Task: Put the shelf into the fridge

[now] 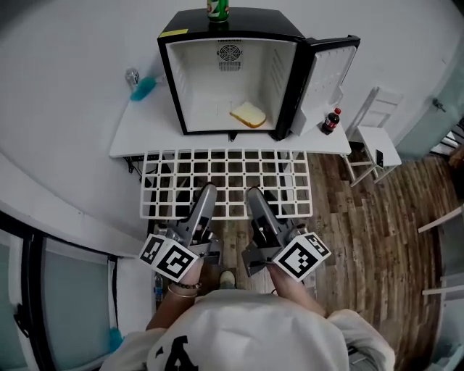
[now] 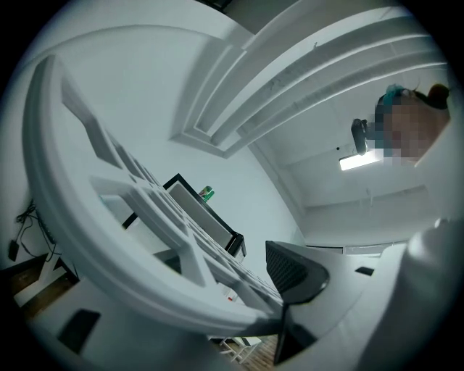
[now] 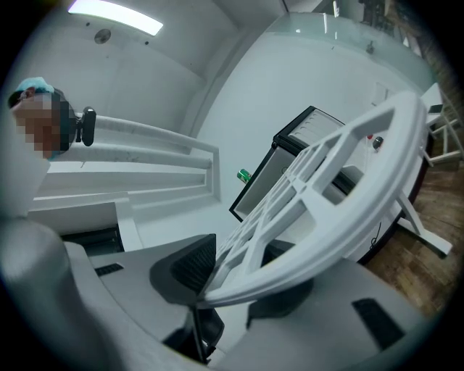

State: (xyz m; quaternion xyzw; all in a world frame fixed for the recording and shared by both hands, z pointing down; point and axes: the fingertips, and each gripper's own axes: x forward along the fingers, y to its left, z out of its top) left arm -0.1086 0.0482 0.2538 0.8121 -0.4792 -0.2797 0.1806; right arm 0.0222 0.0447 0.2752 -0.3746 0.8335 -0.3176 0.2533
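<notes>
Two-handed carry of the shelf point(image 1: 226, 181) toward the open fridge point(image 1: 203, 80). The shelf, a white grid, is held about level in the air between the person and the tabletop point(image 1: 145, 134). Its long axis runs left to right, across the line of approach. In the head view its far edge lies about at the tabletop's front edge, short of the fridge mouth.

The left gripper point(image 1: 206, 192) and right gripper point(image 1: 254, 196) sit side by side at the middle of the near rail. Each gripper view shows its jaws clenched on that rail, with the grid stretching ahead toward the fridge. Neither hand is clearly nearer.

The fridge lies straight ahead of the jaws, so the coming move is judged to be a forward slide, with the shelf's side edges squared to the ribbed inner walls.

The door point(image 1: 330, 72) stands swung out to the right, clear of the path. A slice of bread point(image 1: 248, 114) lies on the fridge floor, and the shelf should pass above it. A green can point(image 1: 217, 9) stands on the fridge top, and a cola bottle point(image 1: 331, 121) stands on the tabletop beside the door. A blue object point(image 1: 143, 88) lies at the tabletop's left end. None of these blocks the opening.
</notes>
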